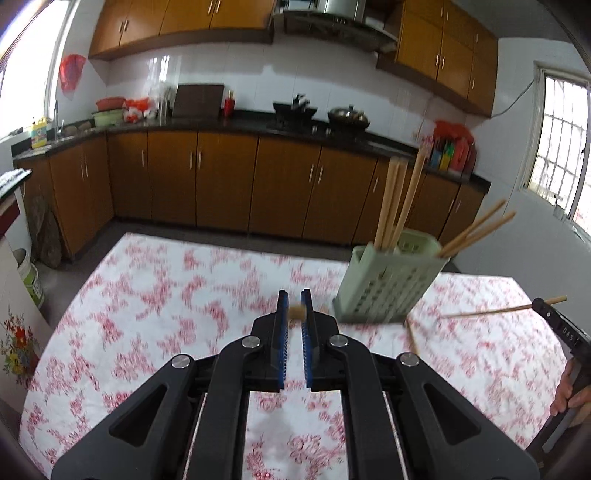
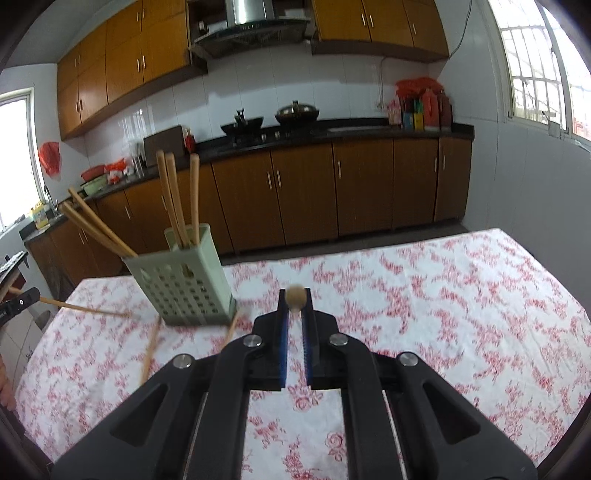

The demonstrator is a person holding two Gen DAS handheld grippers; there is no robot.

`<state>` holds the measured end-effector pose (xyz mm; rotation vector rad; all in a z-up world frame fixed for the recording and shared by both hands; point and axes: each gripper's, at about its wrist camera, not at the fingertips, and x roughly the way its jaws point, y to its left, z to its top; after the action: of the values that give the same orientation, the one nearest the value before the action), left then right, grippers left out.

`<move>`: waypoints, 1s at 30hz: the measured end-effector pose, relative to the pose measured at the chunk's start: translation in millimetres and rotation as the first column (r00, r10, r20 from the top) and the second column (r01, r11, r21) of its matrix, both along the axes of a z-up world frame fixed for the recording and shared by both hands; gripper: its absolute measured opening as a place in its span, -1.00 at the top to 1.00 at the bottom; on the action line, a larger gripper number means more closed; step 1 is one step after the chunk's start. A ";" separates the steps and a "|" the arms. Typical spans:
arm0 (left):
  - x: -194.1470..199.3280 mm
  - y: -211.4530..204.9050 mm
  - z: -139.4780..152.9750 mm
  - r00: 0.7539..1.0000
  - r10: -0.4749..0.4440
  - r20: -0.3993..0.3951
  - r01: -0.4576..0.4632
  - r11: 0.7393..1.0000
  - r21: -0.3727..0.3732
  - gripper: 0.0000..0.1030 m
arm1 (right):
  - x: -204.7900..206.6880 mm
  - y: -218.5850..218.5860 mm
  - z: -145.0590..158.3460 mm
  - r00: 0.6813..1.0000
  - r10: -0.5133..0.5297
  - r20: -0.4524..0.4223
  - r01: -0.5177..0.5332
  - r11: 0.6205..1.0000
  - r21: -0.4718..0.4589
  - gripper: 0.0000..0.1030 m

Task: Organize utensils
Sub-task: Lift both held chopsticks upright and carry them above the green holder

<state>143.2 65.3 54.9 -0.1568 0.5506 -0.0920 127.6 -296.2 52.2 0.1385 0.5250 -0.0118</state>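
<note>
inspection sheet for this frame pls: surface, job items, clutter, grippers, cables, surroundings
Surface: table under a red-floral white cloth.
Job's things: green holder upright on the cloth, with chopsticks standing and leaning in it; one loose chopstick lies on the cloth.
Clutter: nothing seen on the table.
Grippers: left gripper shut on a chopstick end; right gripper shut on another.
Cables: one wire along the wall near the window.
Surroundings: kitchen counter, wood cabinets, woks on the stove, range hood, barred window.
</note>
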 end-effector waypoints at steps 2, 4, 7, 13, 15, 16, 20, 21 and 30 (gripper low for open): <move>-0.6 -0.8 7.0 1.000 0.000 0.019 0.000 1.000 0.000 0.86 | 0.4 0.5 4.4 1.000 0.001 0.013 -0.001 1.000 0.001 0.85; -1.0 -0.5 10.6 1.000 0.000 0.030 0.000 1.000 0.001 0.86 | 0.8 0.8 9.3 1.000 0.002 0.026 -0.002 1.000 0.000 0.85; -0.9 -1.1 14.0 0.999 0.000 0.042 0.000 1.000 0.005 0.86 | 0.8 2.3 15.5 0.999 0.009 0.042 -0.008 1.000 -0.011 0.85; -4.9 -6.7 26.7 0.998 -0.022 0.065 0.022 1.000 0.010 0.86 | 0.2 10.5 36.8 0.997 0.052 0.065 -0.052 0.999 -0.011 0.85; -6.8 -10.3 33.9 0.996 -0.039 0.079 0.038 0.999 0.011 0.86 | -1.0 14.3 47.3 0.994 0.075 0.075 -0.075 0.997 -0.006 0.85; -7.7 -11.9 36.9 0.995 -0.048 0.084 0.047 0.999 0.011 0.86 | -1.3 15.3 52.0 0.993 0.087 0.077 -0.088 0.996 0.001 0.85; -13.7 -23.7 57.6 0.988 -0.091 0.123 0.092 0.996 -0.003 0.86 | -3.8 19.7 72.3 0.984 0.154 0.088 -0.160 0.985 0.067 0.85; -14.4 -26.6 62.7 0.986 -0.098 0.135 0.100 0.995 -0.005 0.86 | -5.0 21.4 80.2 0.979 0.178 0.099 -0.187 0.978 0.092 0.85; -4.0 -60.9 118.5 0.947 -0.104 0.305 0.112 0.994 -0.011 0.87 | -2.9 44.8 139.0 0.939 0.240 0.246 -0.267 0.960 0.081 0.85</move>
<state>139.2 4.4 173.4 -0.1367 0.2494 -0.2270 124.7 -251.4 191.3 0.1801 0.3037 0.2855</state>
